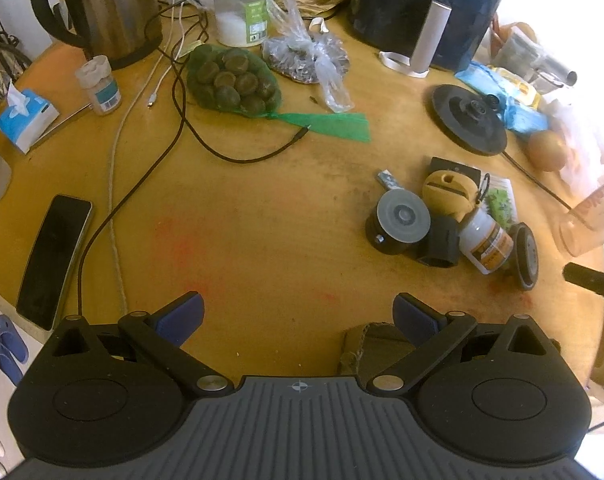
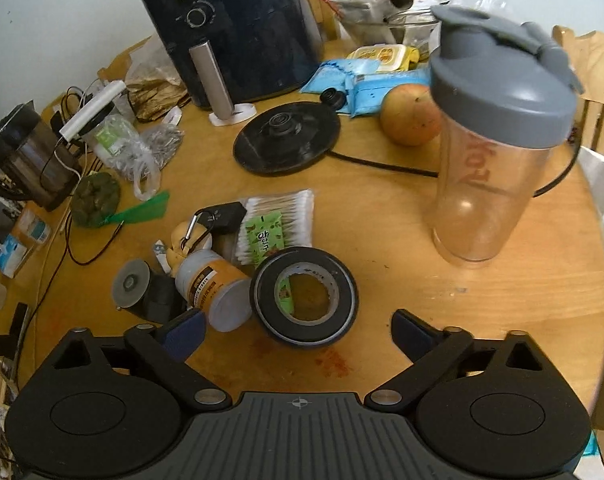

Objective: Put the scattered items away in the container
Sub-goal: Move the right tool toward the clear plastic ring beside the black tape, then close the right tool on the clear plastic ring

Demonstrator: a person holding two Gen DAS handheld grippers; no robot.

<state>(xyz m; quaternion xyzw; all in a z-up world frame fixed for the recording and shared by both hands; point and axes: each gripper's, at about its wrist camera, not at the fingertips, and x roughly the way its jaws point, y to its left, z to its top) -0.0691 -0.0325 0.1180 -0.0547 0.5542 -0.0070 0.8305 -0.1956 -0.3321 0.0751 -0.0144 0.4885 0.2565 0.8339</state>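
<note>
On the counter [image 2: 382, 232], a roll of tape [image 2: 304, 298] lies just before the right tongs [image 2: 297, 330], touching a toppled bottle [image 2: 215, 288] on its left. A cotton-swab pack [image 2: 285, 210] lies behind both. The shaker cup [image 2: 498, 136] stands upright to the right, a kettle base [image 2: 287, 138] behind.

Tabletop [image 2: 382, 240]: smooth yellowish wood, red-stained. Shaker bottle [image 2: 486, 168]: clear plastic, matt grey lid. Tape roll [image 2: 306, 298]: glossy black. Kettle [image 1: 113, 4]: brushed metal. Phone [image 1: 53, 260]: glossy glass. Lime net [image 1: 233, 80]: green mesh.
</note>
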